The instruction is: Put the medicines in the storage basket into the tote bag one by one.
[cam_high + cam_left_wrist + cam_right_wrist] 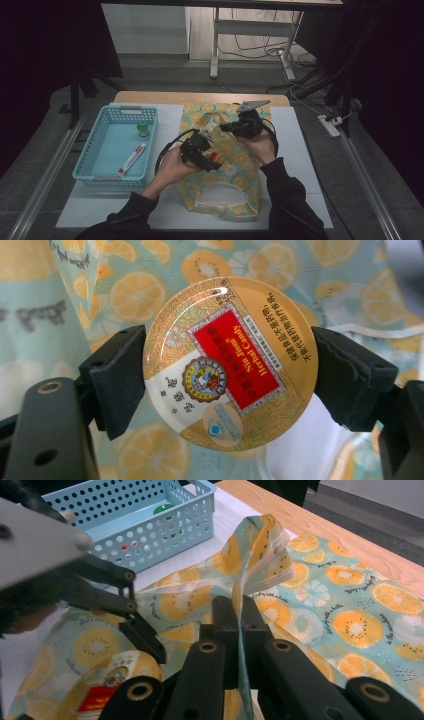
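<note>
A round gold candy tin [230,362] with a red label sits between the black pads [117,380] of my left gripper [206,152], which is shut on its rim. The tin hangs over a lemon-print cloth bag [235,165] lying on the white mat. My right gripper [239,615] is shut on the bag's raised edge [260,545] and lifts it off the table; the high view shows this gripper [225,128] just right of the left one. In the right gripper view, the left gripper [142,640] and the tin [112,682] are at lower left, close to the lifted fabric.
A blue perforated basket [87,150] stands at the left and holds a green-capped bottle [143,129] and a red-and-white tube [132,158]. A white mat [300,150] covers the wooden table [150,97]. Table legs and cables lie on the floor beyond.
</note>
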A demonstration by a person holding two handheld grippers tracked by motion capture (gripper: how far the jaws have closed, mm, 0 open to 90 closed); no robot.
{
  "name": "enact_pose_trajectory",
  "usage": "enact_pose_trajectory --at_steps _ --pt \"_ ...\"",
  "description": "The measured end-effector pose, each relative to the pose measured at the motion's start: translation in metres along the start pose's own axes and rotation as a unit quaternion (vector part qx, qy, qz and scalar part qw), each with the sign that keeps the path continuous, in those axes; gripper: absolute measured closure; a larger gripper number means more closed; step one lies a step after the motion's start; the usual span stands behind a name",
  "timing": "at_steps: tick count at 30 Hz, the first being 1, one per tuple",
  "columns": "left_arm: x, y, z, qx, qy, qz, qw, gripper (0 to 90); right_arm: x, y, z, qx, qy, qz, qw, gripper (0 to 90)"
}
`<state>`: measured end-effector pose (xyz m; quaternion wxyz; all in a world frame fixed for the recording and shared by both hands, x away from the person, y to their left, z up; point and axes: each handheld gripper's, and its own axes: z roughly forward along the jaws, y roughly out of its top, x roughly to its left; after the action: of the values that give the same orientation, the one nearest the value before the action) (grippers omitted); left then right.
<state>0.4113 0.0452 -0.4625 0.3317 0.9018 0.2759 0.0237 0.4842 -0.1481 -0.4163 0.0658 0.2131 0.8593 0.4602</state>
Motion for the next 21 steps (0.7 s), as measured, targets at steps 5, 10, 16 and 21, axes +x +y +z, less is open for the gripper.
enact_pose_trajectory --at_steps 5,10,16,21 --pt "0.005 0.004 0.012 0.0 0.006 0.001 1.0 20.7 0.0 -0.001 0.002 0.004 -0.003 0.002 1.0 90.0" --pt "0.01 0.006 0.024 0.004 0.01 -0.002 0.9999 20.6 -0.001 -0.002 0.004 0.008 -0.006 0.0 0.9999 90.0" --pt "0.015 0.007 0.036 0.011 0.019 0.0 0.9998 20.7 -0.003 -0.004 0.007 0.013 -0.009 0.002 0.9999 90.0" --pt "0.021 0.006 0.045 0.016 0.029 -0.002 0.9994 20.6 -0.005 -0.007 0.01 0.017 -0.012 0.002 0.9998 90.0"
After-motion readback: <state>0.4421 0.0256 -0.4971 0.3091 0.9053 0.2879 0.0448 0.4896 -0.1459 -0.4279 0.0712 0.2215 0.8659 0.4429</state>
